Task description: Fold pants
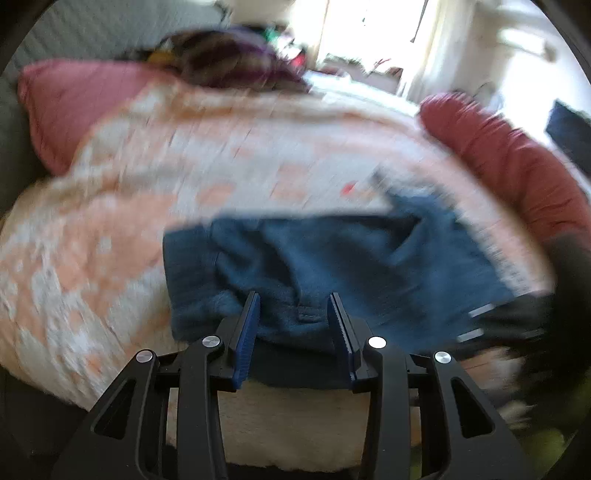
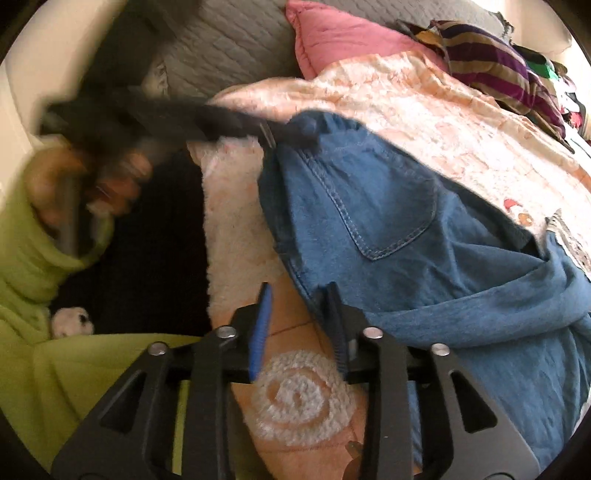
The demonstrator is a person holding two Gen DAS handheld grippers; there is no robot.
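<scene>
Blue denim pants (image 1: 332, 251) lie rumpled on a peach and white blanket (image 1: 184, 166). In the blurred left wrist view my left gripper (image 1: 293, 295) has the waist edge with a belt loop bunched between its blue pads, which press on the cloth from both sides. The right wrist view shows the pants (image 2: 388, 221) with a back pocket facing up and the waist gathered at the blurred left gripper (image 2: 258, 127). My right gripper (image 2: 298, 288) stands open at the near edge of the pants. Only blanket (image 2: 424, 103) shows between its fingers, and its right finger touches the denim's edge.
A pink pillow (image 2: 332, 33) and a striped garment (image 2: 491, 66) lie at the far side of the blanket. A red cushion (image 1: 517, 158) borders its right. A green sleeve (image 2: 37, 258) and a hand (image 2: 55, 177) hold the left gripper beside the bed edge.
</scene>
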